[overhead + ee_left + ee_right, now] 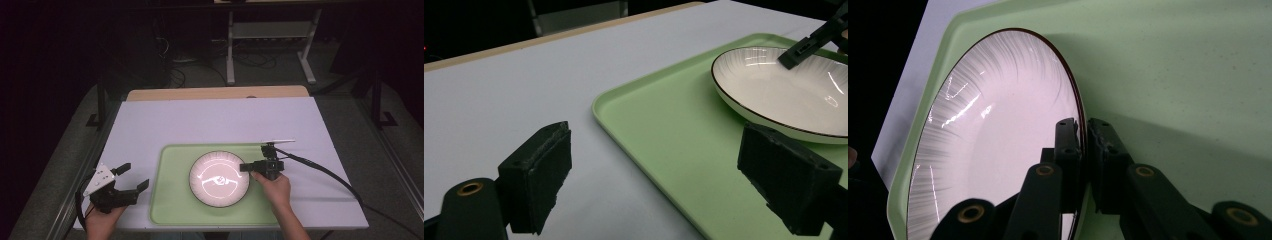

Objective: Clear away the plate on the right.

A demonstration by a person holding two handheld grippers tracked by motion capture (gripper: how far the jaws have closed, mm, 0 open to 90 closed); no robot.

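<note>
High view, right tool point(246, 167) clenched on plate point(219, 179) rim, green tray point(170, 200) beneath, left tool point(134, 176) released.

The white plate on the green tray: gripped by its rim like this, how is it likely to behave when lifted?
The plate looks glazed and shiny, so the right gripper, shut on its rim, may slip. Held at one edge only, it would probably tilt or sag toward the far side. It seems rigid ceramic, likely breakable if dropped onto the tray. The left gripper is open beside the tray.
</note>
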